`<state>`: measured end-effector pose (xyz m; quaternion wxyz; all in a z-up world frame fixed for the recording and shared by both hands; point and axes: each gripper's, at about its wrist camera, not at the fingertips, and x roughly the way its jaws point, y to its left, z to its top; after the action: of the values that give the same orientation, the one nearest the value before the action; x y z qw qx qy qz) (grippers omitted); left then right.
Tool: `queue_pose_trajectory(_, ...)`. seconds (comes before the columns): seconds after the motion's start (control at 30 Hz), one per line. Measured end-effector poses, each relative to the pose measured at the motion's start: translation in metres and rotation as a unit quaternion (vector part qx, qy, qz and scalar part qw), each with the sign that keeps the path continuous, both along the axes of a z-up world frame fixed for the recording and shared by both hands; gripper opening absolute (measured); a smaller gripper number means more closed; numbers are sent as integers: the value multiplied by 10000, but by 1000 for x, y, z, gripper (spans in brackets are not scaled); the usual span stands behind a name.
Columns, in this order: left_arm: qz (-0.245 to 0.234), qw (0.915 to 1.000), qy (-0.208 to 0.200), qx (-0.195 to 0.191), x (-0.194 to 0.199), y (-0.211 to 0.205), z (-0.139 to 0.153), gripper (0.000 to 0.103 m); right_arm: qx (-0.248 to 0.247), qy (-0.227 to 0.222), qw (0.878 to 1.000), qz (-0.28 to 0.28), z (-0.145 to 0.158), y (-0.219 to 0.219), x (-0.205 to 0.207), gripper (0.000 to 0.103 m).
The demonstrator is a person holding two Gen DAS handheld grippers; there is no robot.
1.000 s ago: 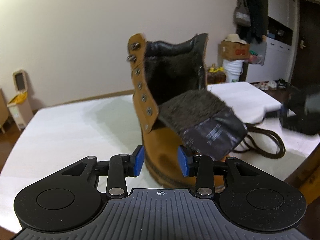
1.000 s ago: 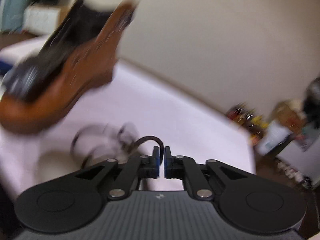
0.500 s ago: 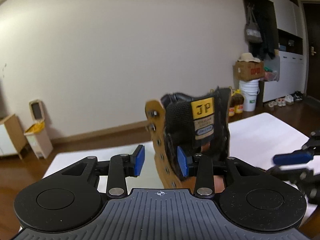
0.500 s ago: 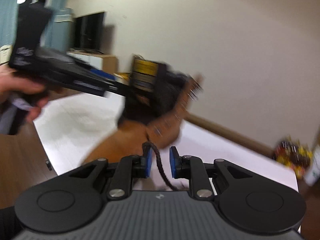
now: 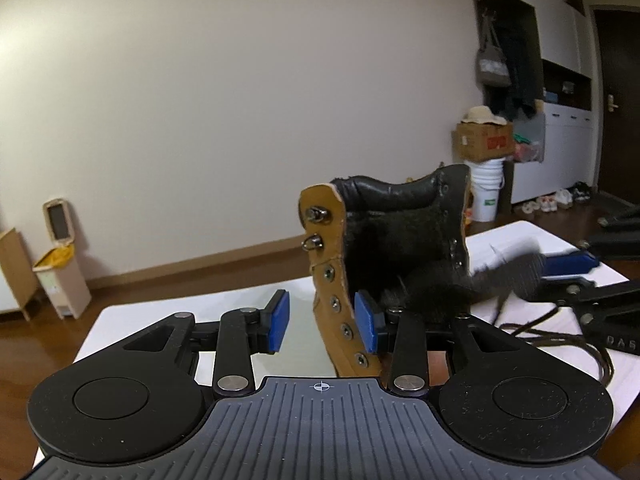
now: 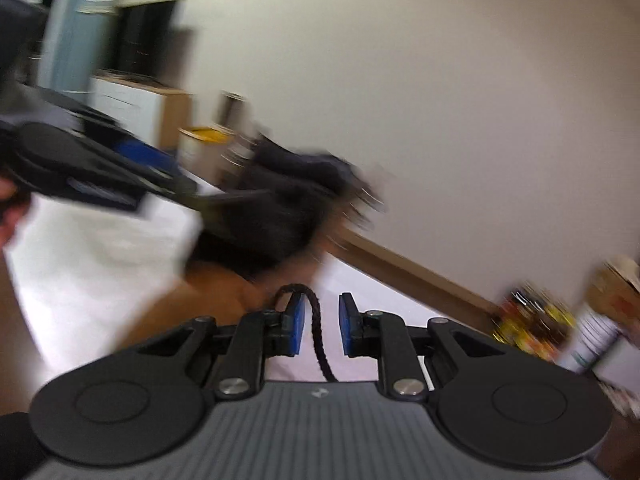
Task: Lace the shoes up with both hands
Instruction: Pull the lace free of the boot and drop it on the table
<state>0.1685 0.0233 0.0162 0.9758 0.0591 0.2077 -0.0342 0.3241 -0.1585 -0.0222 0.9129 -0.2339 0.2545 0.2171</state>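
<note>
A tall tan leather boot with a black padded collar and dark fleecy lining point(image 5: 384, 248) stands upright on the white bench point(image 5: 224, 304), its front flaps spread and its eyelets empty. The left tool point(image 5: 322, 322) is wide open, and the boot's near eyelet flap stands in the gap, close against the right blue pad but not pinched. The right tool point(image 6: 322, 330) is also open; the dark brown braided bootlace point(image 6: 316, 328) runs loosely up between its blue pads, touching neither firmly, so it is not gripped. In the left wrist view the rest of that lace lies in slack loops on the bench to the right of the boot.

The boot looks fairly heavy, with a stiff sole, so it should stay put under light tugs. Its flaps are thick leather that bends slowly, so the flap edge beside an eyelet seems the best place to pinch and steady it. The furry tongue is soft and floppy. The lace is light, limp and rough enough not to slip; it is likely best taken close to its tip, which cannot be made out here, as anything further back would droop away from the eyelet.
</note>
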Motion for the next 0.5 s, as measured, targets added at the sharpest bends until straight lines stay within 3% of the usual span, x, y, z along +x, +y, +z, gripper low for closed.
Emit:
queue_pose_trajectory(0.07,-7,9999,-40,-139,1,2,2,40,-205,715,9963,-421,-12,-20,13,20)
queue_pose_trajectory(0.17,-10,9998,-93,-146,4,3,5,40,-259,1152,9919,-475,-13,-41,3,19)
queue_pose_trajectory(0.3,12,9999,-125,-108,8,3,8,40,-296,1436,9889,-256,-4,-46,-15,19)
queue_pose_trajectory(0.43,45,9998,-148,-105,10,4,10,40,-299,1295,9911,-43,6,-36,-23,20)
queue_pose_trajectory(0.5,65,9998,-149,-74,10,3,11,40,-786,1503,9855,43,-3,-27,-17,19)
